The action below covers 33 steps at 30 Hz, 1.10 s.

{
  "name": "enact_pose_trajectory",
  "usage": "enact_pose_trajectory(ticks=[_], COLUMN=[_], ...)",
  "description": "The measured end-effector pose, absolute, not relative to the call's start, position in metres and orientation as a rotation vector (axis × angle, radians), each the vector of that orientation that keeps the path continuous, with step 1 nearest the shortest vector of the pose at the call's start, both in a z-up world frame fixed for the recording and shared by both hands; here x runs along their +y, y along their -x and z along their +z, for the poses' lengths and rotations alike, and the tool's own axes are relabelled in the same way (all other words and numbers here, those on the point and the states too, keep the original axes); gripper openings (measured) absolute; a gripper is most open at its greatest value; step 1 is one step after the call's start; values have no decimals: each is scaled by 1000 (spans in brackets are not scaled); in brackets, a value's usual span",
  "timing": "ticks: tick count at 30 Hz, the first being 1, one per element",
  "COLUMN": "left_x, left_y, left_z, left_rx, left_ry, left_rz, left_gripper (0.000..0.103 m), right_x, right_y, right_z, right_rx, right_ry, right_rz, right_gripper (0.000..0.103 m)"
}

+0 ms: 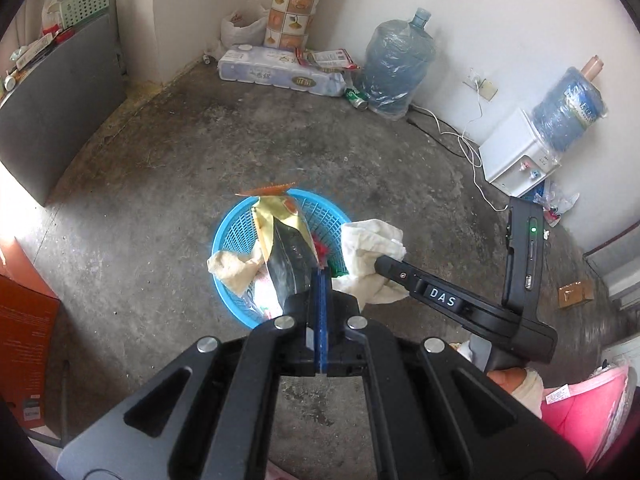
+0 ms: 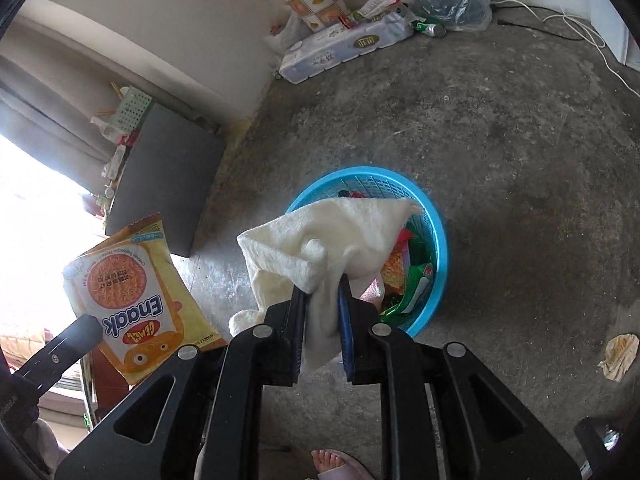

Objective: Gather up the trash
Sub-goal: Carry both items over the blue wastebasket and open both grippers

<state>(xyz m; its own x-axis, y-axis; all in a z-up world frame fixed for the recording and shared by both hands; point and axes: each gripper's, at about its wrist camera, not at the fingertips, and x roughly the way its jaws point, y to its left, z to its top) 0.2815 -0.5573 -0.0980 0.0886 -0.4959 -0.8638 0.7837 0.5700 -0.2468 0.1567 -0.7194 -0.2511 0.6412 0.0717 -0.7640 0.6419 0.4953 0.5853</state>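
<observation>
Left tool (image 1: 321,276) pinched closed; right tool (image 2: 323,300) clamped, both angled downward.

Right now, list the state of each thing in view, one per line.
Left hand-held gripper: shut on snack bag.
Snack bag: held in the air, upside down.
Right hand-held gripper: shut on cloth.
Cloth: hanging, bunched over basket.
Basket: upright on floor, partly filled with wrappers.
Crumpled paper: lying on floor.

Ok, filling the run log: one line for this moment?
left tool shut on snack bag | right tool shut on cloth | both above blue basket
</observation>
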Motion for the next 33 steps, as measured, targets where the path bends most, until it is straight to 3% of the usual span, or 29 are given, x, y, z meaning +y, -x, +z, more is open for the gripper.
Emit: enact_pose_trajectory(ticks=[3,5,13,20,23,26,28,33], left_x=[-583,-591,-552,-464,-410,-355,-317,-232], left_y=[-287,-289,-277,-245,-222,-196,-180,-148], left_z=[-121,-136,-110,-21,18,52,72,97], left_rx=[1186,1225,1186,1027,930,849,795,753], left_ry=[-327,-344,-305,-262,-239,-194,-147,-9], left_rz=[-985,-970,-1002,-1037,-1012,-942,-884,-692], left_gripper=[2,26,33,52,66,84,90,94], right_x=[-735,-741,-729,-675,-631,-581,-547,-468], right_y=[-169,-166,-124,-86,-67,-48,-35,-17], right_z=[-285,-302,-286,-196,-143,-90,-60,-13], right_rx=[860,867,805,715,650,565,508,463], right_ry=[-1058,-1095,-1080,-847,-682,-512,-405,-226], right_rz=[-443,-474,-481,-393,-343,-310,-309,-231], right_gripper=[43,43,43,46,58,79,97,97])
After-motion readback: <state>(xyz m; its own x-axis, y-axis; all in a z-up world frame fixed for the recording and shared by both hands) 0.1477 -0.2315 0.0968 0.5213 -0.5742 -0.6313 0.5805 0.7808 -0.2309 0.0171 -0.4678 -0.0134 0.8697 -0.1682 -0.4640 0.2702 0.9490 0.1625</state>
